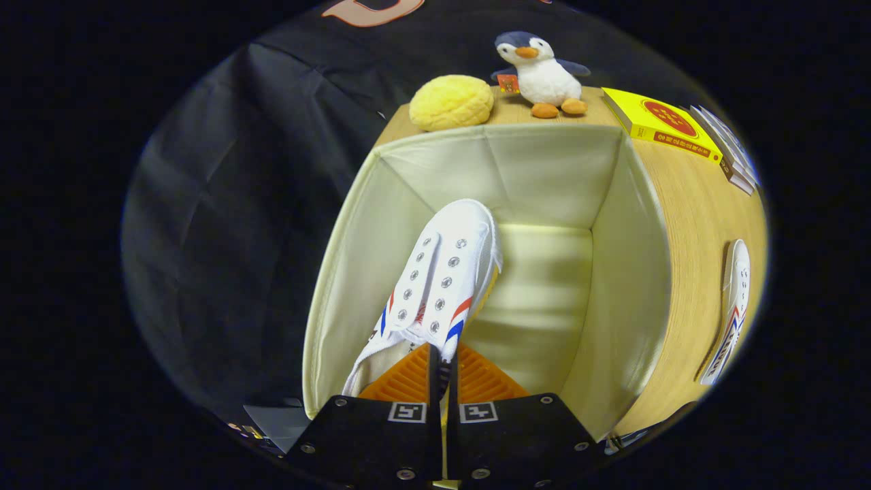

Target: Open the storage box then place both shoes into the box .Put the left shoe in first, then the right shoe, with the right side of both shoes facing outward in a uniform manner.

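In the gripper view, my claw is clamped on the heel collar of a white canvas shoe with red and blue side stripes and metal eyelets; both fingers press the thin edge of fabric between them, nearly together. The shoe hangs ahead of my fingers with its toe pointing away from me, down into the open cream fabric-lined storage box. It sits toward the left wall of the box, and the pale box floor shows bare to its right. I cannot tell whether the toe touches the floor.

The box stands on a light wooden worktop. Well off to the right of my claw, outside the box, the second white striped shoe lies on the worktop. Beyond the box's far wall sit a round yellow plush bun and a blue and white plush penguin. Right of those lies a yellow box with a red circle, with a stack of thin books just beside it.
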The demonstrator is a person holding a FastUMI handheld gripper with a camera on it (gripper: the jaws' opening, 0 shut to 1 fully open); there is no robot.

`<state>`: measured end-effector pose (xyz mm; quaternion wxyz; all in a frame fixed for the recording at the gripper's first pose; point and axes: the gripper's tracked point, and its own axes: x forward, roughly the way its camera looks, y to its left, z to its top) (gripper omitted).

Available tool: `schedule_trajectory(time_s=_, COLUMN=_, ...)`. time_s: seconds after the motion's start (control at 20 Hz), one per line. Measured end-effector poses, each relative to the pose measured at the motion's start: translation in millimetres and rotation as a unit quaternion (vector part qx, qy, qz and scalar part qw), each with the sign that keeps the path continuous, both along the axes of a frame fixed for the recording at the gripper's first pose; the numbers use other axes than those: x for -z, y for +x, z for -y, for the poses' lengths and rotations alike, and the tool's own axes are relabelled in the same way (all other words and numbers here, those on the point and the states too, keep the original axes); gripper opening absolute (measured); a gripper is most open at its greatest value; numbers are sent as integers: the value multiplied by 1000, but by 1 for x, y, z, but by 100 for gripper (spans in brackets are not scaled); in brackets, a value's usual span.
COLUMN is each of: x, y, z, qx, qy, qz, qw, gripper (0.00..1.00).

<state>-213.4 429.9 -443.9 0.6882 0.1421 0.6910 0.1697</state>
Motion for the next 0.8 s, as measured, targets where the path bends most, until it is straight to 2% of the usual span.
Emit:
schedule_trajectory(time_s=0.2, x=3, y=-6, z=-9, qx=13, qy=31, qz=-15, qw=999, gripper=8)
schedule_trajectory(time_s=0.25, x=1, y=-4, z=-14, qx=13, qy=42, qz=-16, qw=999, gripper=16)
schedule_trajectory(time_s=0.3, x=-10, y=1, z=-17, qx=17, qy=63, qz=-10, qw=998, gripper=18)
schedule_trajectory(time_s=0.35, x=-18, y=5, z=-14, qx=18, qy=77, qz=-1, qw=997, gripper=32)
schedule_trajectory(time_s=0.45, x=-33, y=9, z=-2, qx=15, qy=89, qz=17, qw=996, gripper=47)
schedule_trajectory(time_s=0.6, x=-61, y=11, z=14, qx=14, qy=117, qz=43, qw=992, gripper=66)
schedule_trajectory(time_s=0.65, x=-74, y=12, z=20, qx=18, qy=129, qz=56, qw=990, gripper=69)
schedule_trajectory(time_s=0.8, x=-94, y=29, z=61, qx=11, qy=110, qz=121, qw=987, gripper=83)
